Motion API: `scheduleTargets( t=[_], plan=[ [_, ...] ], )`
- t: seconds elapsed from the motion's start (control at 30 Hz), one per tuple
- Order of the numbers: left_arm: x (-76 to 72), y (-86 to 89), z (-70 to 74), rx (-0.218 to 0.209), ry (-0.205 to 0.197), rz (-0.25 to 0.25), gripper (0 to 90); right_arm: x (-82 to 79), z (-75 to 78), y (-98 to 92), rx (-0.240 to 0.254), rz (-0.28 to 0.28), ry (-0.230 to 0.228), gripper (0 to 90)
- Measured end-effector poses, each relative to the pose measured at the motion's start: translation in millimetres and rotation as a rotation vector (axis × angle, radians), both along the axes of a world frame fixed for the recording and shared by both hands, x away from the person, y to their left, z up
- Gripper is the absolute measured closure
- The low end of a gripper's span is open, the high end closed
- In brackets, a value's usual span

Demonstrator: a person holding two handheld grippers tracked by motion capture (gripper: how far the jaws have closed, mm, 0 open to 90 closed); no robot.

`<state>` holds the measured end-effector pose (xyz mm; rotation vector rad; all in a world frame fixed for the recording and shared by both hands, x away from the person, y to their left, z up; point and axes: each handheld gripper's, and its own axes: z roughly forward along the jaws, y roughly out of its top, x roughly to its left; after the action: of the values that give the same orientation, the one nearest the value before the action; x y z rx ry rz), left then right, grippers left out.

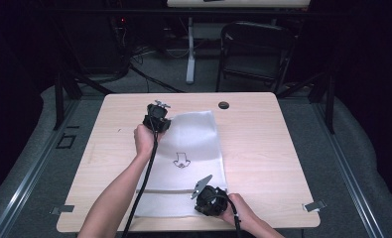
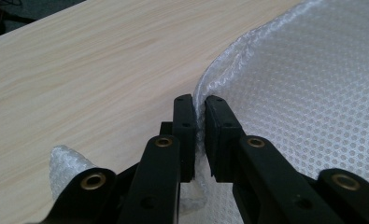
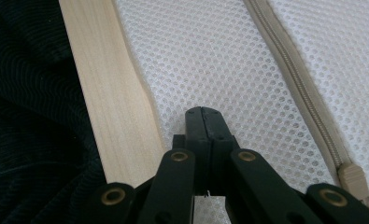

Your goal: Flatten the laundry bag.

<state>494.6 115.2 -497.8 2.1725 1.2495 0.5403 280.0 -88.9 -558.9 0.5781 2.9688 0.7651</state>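
A white mesh bag [image 1: 193, 144] lies flat on the wooden table [image 1: 268, 148], with a small black drawing [image 1: 182, 160] in its middle and a beige zipper [image 1: 178, 190] across its near end. My left gripper [image 1: 159, 121] is at the bag's far left corner. In the left gripper view its jaws [image 2: 200, 105] pinch the raised edge of the mesh bag [image 2: 313, 93] in a narrow gap. My right gripper [image 1: 204, 202] sits at the near right corner. Its jaws [image 3: 202, 114] are pressed together low over the mesh bag [image 3: 219, 56], with the zipper [image 3: 294, 79] and its pull [image 3: 355, 179] to the right.
A round cable hole [image 1: 224, 105] sits near the table's far edge. Metal clips [image 1: 315, 205] mark the near corners. A dark folding chair [image 1: 255, 49] and a white table leg [image 1: 190, 49] stand beyond. Bare wood lies right and left of the bag.
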Motion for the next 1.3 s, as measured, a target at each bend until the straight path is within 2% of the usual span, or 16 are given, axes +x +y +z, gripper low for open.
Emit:
scheduleTargets(
  t=[0.13, 0.17, 0.23, 0.33, 0.47, 0.5, 0.6, 0.63, 0.67, 0.77, 0.83, 0.9, 1.07, 1.13, 1.27, 1.3],
  plan=[
    [6.3, 1.1, -5.3, -0.017, 0.003, 0.01, 81.5, 0.2, -0.3, -0.2, 0.004, -0.005, 0.0, 90.0],
    [7.4, 1.2, -6.2, -0.023, 0.003, 0.009, 79.9, -1.0, -1.6, 0.2, 0.021, -0.02, 0.0, 90.0],
    [8.8, 2.0, -5.8, -0.042, -0.003, -0.005, 75.6, -0.5, -1.5, -0.1, 0.016, -0.024, -0.003, 90.0],
    [9.5, 3.6, -1.2, -0.075, -0.015, -0.024, 60.3, -0.2, -1.6, 0.3, 0.02, -0.034, 0.006, 90.0],
    [7.8, 7.5, 4.8, -0.093, -0.02, -0.027, 42.4, 1.0, -1.3, 0.0, 0.023, -0.037, 0.015, 90.0],
    [7.0, 8.1, 6.1, -0.094, -0.022, -0.019, 34.3, 1.6, -0.8, -0.4, 0.022, -0.035, 0.014, 90.0],
    [2.9, 13.7, 12.4, -0.13, -0.025, -0.025, 27.3, 2.1, 0.3, -1.0, 0.021, -0.038, 0.014, 88.9],
    [-0.5, 15.4, 14.9, -0.135, -0.028, -0.042, 24.9, 2.3, 1.0, -1.4, 0.016, -0.035, 0.007, 87.0],
    [-2.7, 15.2, 15.1, -0.148, -0.039, -0.05, 24.4, 1.7, 1.7, -1.5, 0.04, -0.045, 0.017, 83.8],
    [-15.2, 16.1, 17.6, -0.148, -0.043, -0.095, 20.6, 2.3, 8.2, -3.6, 0.055, -0.042, 0.004, 78.7],
    [-24.5, 17.4, 18.4, -0.153, -0.045, -0.12, 18.8, 2.7, 12.2, -6.4, 0.094, -0.056, 0.009, 71.6],
    [-33.1, 20.1, 19.0, -0.16, -0.045, -0.148, 17.1, 3.9, 16.5, -10.9, 0.089, -0.067, -0.004, 61.9],
    [-55.5, 26.1, 16.2, -0.15, -0.054, -0.193, 14.5, 7.7, 24.0, -24.6, 0.101, -0.1, 0.009, 41.7],
    [-64.0, 29.4, 14.0, -0.165, -0.053, -0.208, 13.2, 8.9, 25.7, -28.6, 0.093, -0.122, 0.016, 30.3],
    [-78.3, 32.7, 8.7, -0.143, -0.045, -0.235, 11.0, 11.8, 26.3, -34.4, 0.088, -0.156, 0.021, 22.5],
    [-81.2, 33.8, 7.7, -0.142, -0.038, -0.238, 10.4, 13.1, 27.0, -36.0, 0.073, -0.153, 0.021, 21.0]
  ],
)
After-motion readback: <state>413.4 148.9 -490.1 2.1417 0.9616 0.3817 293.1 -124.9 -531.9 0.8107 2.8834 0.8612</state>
